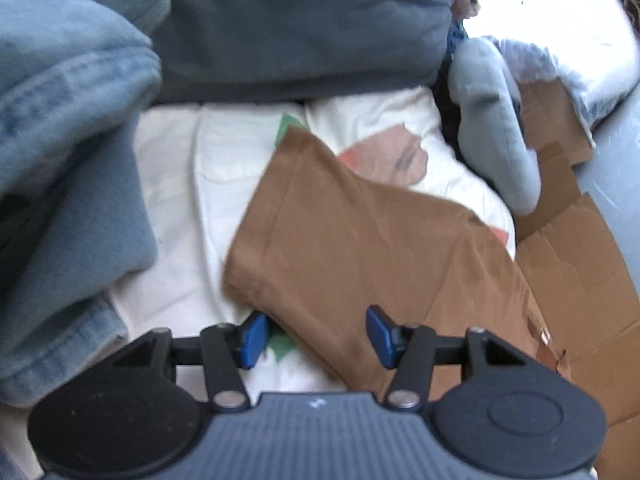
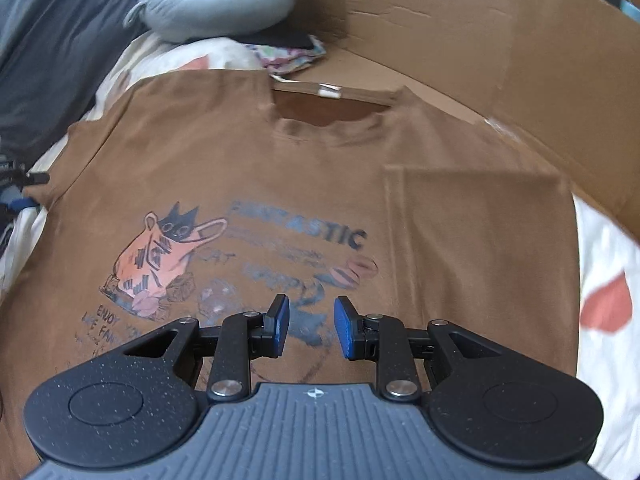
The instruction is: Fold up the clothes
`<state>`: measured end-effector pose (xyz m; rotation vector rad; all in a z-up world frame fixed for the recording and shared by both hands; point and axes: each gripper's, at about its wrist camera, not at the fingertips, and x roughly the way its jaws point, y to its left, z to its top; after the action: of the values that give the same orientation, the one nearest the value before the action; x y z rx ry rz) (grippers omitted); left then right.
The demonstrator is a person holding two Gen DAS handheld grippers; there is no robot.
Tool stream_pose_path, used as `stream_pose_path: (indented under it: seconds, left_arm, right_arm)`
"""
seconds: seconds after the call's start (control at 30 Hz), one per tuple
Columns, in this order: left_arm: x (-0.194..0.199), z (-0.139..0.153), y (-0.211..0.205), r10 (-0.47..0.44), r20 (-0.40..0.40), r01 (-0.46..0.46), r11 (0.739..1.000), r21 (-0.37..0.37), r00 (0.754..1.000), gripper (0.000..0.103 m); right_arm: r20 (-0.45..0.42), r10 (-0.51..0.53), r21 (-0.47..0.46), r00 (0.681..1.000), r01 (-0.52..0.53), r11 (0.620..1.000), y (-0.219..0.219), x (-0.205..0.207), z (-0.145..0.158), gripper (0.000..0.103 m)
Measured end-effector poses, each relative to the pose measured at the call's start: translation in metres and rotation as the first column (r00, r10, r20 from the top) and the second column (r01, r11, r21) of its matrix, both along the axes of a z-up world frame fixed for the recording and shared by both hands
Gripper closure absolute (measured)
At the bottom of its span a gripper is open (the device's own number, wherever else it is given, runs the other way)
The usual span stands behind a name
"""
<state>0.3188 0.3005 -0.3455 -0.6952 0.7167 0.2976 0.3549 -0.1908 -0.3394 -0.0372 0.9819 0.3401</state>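
A brown T-shirt [image 2: 280,168] with a cat print lies face up on a white patterned bedspread [image 2: 608,248], collar toward the far side. Its right sleeve looks folded in over the chest. My right gripper [image 2: 310,326] hovers open over the printed chest, nothing between its blue pads. In the left wrist view the shirt's other sleeve [image 1: 320,224] spreads out flat on the bedspread [image 1: 176,184]. My left gripper [image 1: 316,334] stands open at the sleeve's lower edge, the cloth lying under the gap between the pads.
Flattened cardboard [image 2: 500,40] rises along the far right side of the shirt. A grey neck pillow [image 2: 216,4] rests beyond the collar. Denim and blue clothes [image 1: 68,120] are heaped at the left, with a dark grey cushion [image 1: 300,20] behind.
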Motion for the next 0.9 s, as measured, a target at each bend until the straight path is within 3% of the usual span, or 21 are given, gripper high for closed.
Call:
stream_pose_path:
  seconds: [0.2,0.4,0.47,0.67,0.9]
  left_arm:
    - [-0.009,-0.001,0.009,0.055,0.067,-0.054,0.998,-0.022,0.996,0.053]
    - [-0.016,-0.005,0.016,0.115,0.106,-0.109,0.992,-0.057,0.988,0.076]
    - [-0.015,-0.006,0.018,0.122,0.107,-0.115,0.991,-0.068,0.987,0.089]
    - [-0.016,-0.002,0.022,0.11,0.133,-0.098,0.991,-0.091,0.985,0.092]
    - [-0.011,0.004,0.022,0.044,0.163,-0.029,0.995,-0.09,0.986,0.093]
  right_arm:
    - [-0.013,0.074,-0.022,0.997,-0.074,0.997,0.022,0.014,0.013,0.071]
    - [-0.032,0.156,-0.038,0.987,-0.157,0.987,0.05,0.026,0.027,0.071]
    - [-0.033,0.19,-0.04,0.981,-0.191,0.981,0.062,0.03,0.031,0.071]
    - [-0.064,0.241,-0.035,0.968,-0.244,0.969,0.097,0.04,0.023,0.071]
    - [-0.073,0.142,-0.05,0.987,-0.146,0.988,0.112,0.039,-0.012,0.071]
